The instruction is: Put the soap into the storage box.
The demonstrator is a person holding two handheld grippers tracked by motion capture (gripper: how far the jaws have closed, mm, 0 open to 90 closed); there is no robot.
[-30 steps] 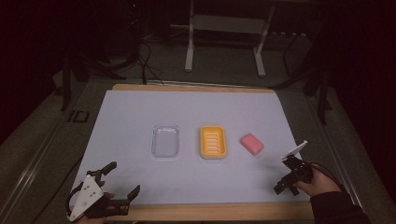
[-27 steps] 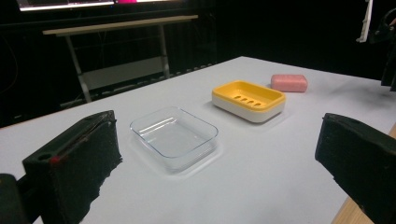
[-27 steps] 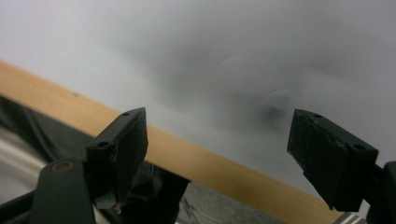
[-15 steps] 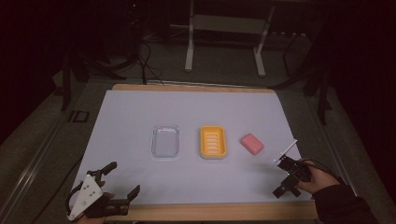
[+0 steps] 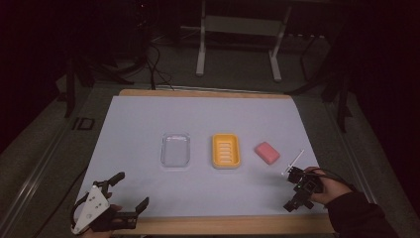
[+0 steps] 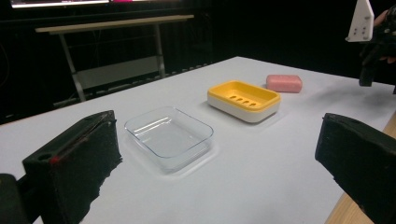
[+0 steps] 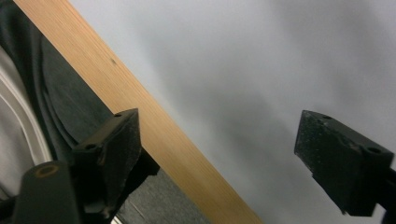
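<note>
While both grippers sit at the near edge of the surface [image 5: 148, 114], nothing is held yet, so this looks like the very start: likely getting the soap [image 5: 267, 152] into the yellow dish [image 5: 226, 150]. The soap lies flat on the surface, just to the right of the dish and apart from it, ahead of the right gripper [image 5: 295, 187]. That gripper's jaws have just been opening and stand spread with nothing between them; in the right gripper view they look down on bare surface and the wooden edge. The left gripper [image 5: 130, 197] rests at the near left, jaws released too, facing the clear tray [image 6: 169, 136]. Both containers are empty: the tray shows only its glassy floor, the dish its slotted insert. The next move probably calls for the right gripper to swing toward the soap and come down over it.
</note>
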